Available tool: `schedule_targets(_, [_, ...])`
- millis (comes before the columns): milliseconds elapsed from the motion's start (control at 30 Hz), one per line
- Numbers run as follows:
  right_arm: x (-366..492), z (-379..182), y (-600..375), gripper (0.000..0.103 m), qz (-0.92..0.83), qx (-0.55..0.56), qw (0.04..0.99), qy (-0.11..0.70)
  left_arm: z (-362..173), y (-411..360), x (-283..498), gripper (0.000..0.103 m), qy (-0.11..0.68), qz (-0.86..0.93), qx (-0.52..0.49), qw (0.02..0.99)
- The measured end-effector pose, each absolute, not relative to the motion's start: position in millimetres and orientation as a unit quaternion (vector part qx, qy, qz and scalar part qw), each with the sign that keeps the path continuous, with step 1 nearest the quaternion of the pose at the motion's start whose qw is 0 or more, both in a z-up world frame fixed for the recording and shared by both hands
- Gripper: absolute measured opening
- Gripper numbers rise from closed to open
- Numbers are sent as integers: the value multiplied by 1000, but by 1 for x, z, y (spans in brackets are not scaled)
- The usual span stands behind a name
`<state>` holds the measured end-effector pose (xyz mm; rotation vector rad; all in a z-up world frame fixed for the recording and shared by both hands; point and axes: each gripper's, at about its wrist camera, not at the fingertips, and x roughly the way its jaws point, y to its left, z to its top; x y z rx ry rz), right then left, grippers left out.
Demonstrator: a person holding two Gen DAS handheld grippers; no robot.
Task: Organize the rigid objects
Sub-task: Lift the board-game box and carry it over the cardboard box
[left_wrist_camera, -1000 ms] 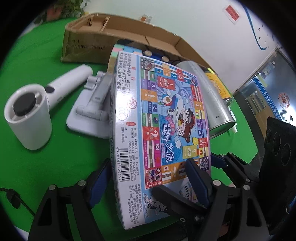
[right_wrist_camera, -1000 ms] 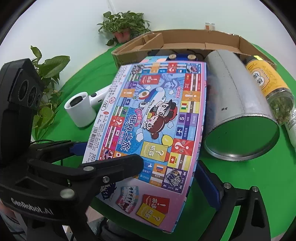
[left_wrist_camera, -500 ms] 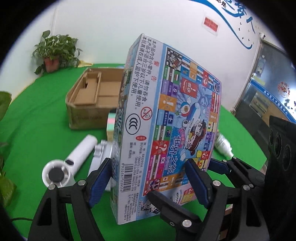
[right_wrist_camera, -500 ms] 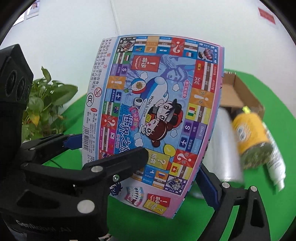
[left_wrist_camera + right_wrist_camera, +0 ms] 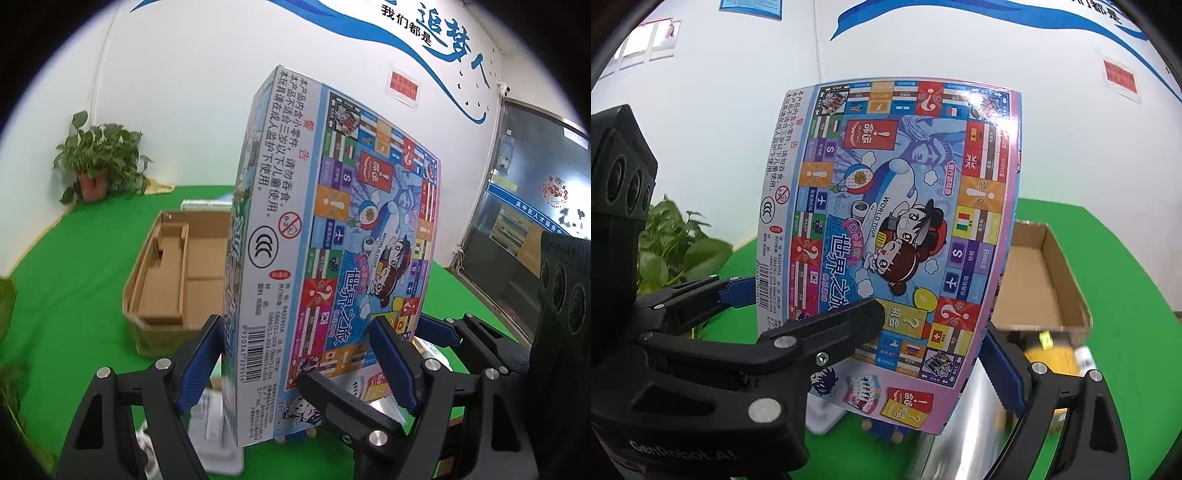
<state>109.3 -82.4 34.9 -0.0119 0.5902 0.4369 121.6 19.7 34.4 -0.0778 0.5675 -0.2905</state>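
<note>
Left wrist view. The game box [image 5: 332, 236] stands on end, clear of the green table [image 5: 74, 280], filling the middle of the frame from 12 to 6 o'clock. The left gripper [image 5: 295, 365] clamps its lower end: one blue pad [image 5: 199, 362] presses the narrow printed side at 7 o'clock, the other sits on the picture face at 5 o'clock. The grip is taken across the thickness, which in my judgement suits a flat box too wide to span the other way. The right gripper's fingers [image 5: 476, 343] appear at 4 o'clock, reaching the box's far edge. An open carton [image 5: 177, 280] lies on the table at 9 o'clock, behind the box; it looks the likely destination. A white object at 7 o'clock below is blurred and not identifiable. A potted plant [image 5: 99, 162] stands at 10 o'clock by the wall.

Right wrist view. The box [image 5: 897, 229] faces the camera, upright and slightly tilted. The right gripper [image 5: 934, 343] spans its lower width, with one blue pad at the right edge at 4 o'clock; the jaws are wide and bear on the box. The two-handed hold probably steadies a broad, light load. The carton [image 5: 1045, 273] shows at 3 o'clock; a metal cylinder [image 5: 960, 421] and a yellow jar [image 5: 1052, 354], blurred, lie below at 5 o'clock.
</note>
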Motion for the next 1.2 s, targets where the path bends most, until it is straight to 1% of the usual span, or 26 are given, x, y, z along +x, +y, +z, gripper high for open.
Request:
schedule_targets(333, [189, 58, -66, 91, 206, -28, 934, 291, 55, 26, 184, 80, 276, -153, -40, 948])
schedule_targets(433, [219, 60, -55, 91, 214, -42, 927, 305, 56, 31, 205, 80, 285, -148, -41, 946])
schedule_targets(600, [281, 55, -42, 89, 237, -48, 903, 357, 49, 42, 244, 80, 319, -128, -55, 938])
schedule_targets(733, [335, 32, -37, 88, 244, -17, 879, 409, 30, 44, 273, 77, 361, -115, -60, 924])
schedule_targets(900, [372, -12, -34, 88, 249, -4, 852, 460, -2, 50, 292, 74, 409, -109, -70, 903])
schedule_targets(1033, [397, -42, -30, 85, 253, 3, 826, 504, -27, 58, 299, 68, 443, -100, -86, 887])
schedule_targets(1167, [425, -71, -27, 81, 252, 5, 794, 554, -43, 57, 298, 61, 462, -79, -71, 880])
schedule_targets(1200, [428, -72, -26, 80, 253, 7, 791, 556, -44, 57, 297, 59, 461, -72, -70, 882])
